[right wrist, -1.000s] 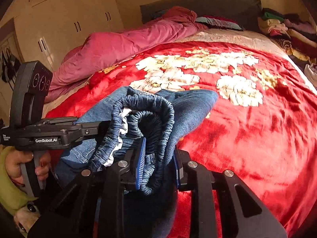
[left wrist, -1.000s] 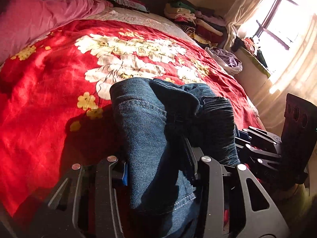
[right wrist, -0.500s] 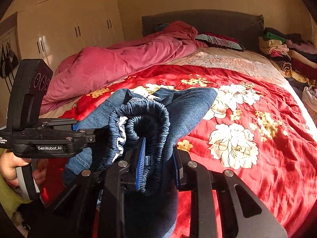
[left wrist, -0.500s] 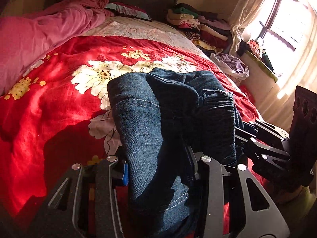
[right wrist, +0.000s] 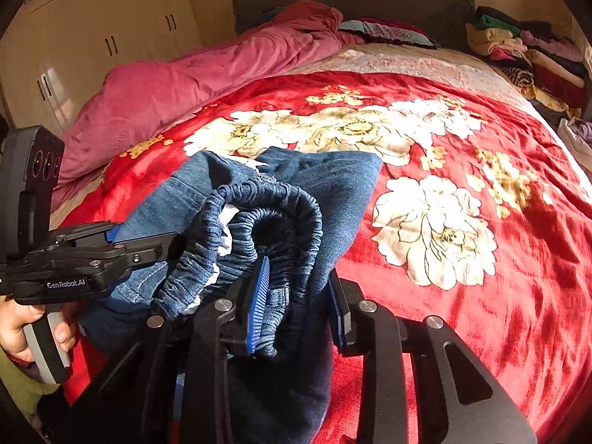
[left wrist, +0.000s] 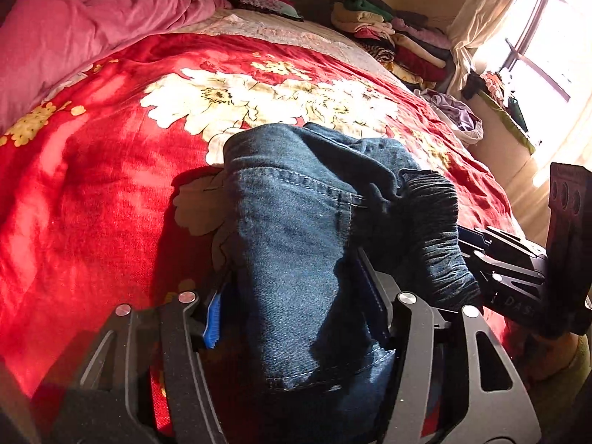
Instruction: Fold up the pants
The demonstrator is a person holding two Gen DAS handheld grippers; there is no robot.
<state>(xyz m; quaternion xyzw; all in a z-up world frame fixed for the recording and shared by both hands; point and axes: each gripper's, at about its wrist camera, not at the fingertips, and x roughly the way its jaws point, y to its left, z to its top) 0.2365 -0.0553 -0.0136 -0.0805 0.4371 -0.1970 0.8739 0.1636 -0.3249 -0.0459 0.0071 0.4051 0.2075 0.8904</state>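
Note:
Dark blue denim pants [left wrist: 296,229] with an elastic waistband [right wrist: 266,214] are bunched and held above a red flowered blanket [left wrist: 92,185]. My left gripper [left wrist: 292,296] is shut on a denim fold of the pants. My right gripper [right wrist: 296,292] is shut on the gathered waistband and the cloth beside it. Each gripper shows in the other's view: the right one at the right edge [left wrist: 518,270], the left one at the left edge [right wrist: 111,251]. The pants hang below both grippers, and their lower part is hidden.
A pink duvet [right wrist: 177,88] lies along the bed's left side. Pillows [right wrist: 388,31] sit at the headboard. Stacked folded clothes [right wrist: 525,55] fill the far right corner. A wardrobe [right wrist: 92,44] stands left, and a window [left wrist: 536,37] right.
Both grippers have moved over the bed with the pants in them, first tilting up toward the headboard, then dipping down closer to the blanket. The grips have not changed.

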